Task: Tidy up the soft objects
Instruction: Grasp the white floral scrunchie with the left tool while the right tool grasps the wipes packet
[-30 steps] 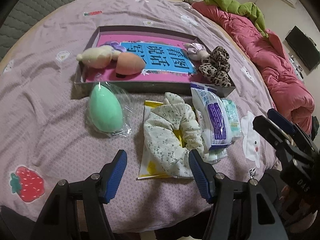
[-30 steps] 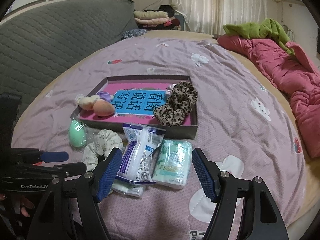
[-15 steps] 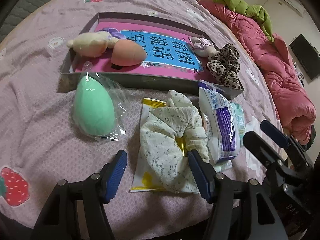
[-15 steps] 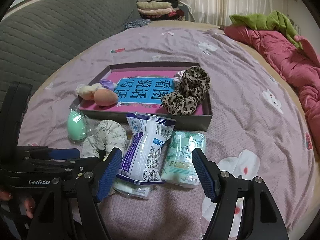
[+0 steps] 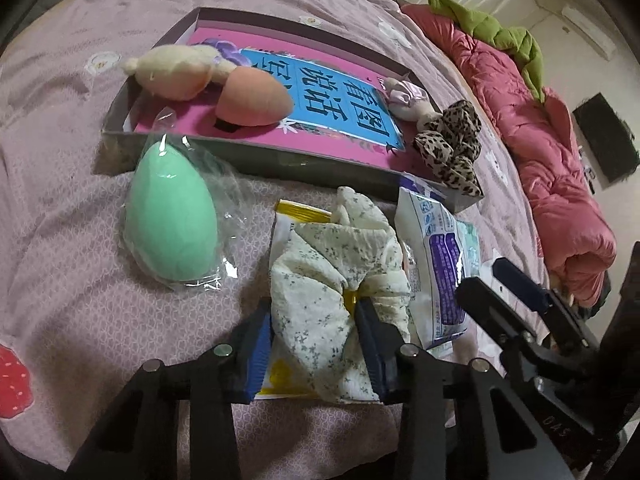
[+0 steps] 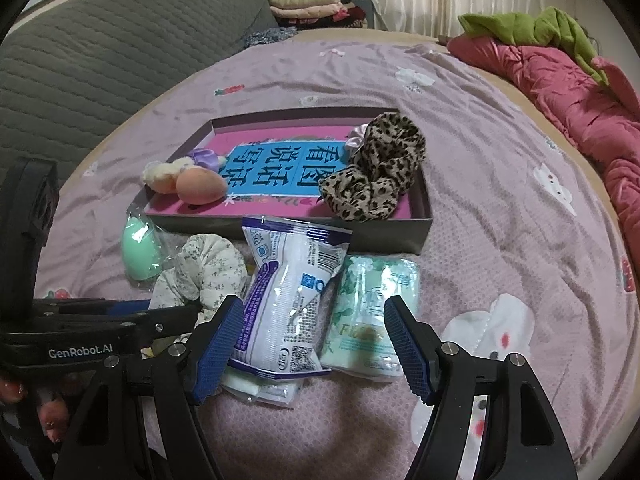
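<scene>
Purple bedsheet (image 6: 480, 184) carries a shallow box (image 6: 425, 222), and just in front of it lies the floral scrunchie (image 5: 340, 280): light, limp cloth on a slippery yellow packet (image 5: 298, 212), best pinched across its bunched near loop. The left gripper (image 5: 316, 340) is clamped there now. The right gripper (image 6: 310, 344) gapes over the white packet (image 6: 288, 296), gripping nothing.

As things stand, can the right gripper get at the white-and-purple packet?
Probably yes: the right gripper is open, the white-and-purple packet lies between its fingers on the bed, uncovered. The green tissue pack alongside may get caught.
</scene>
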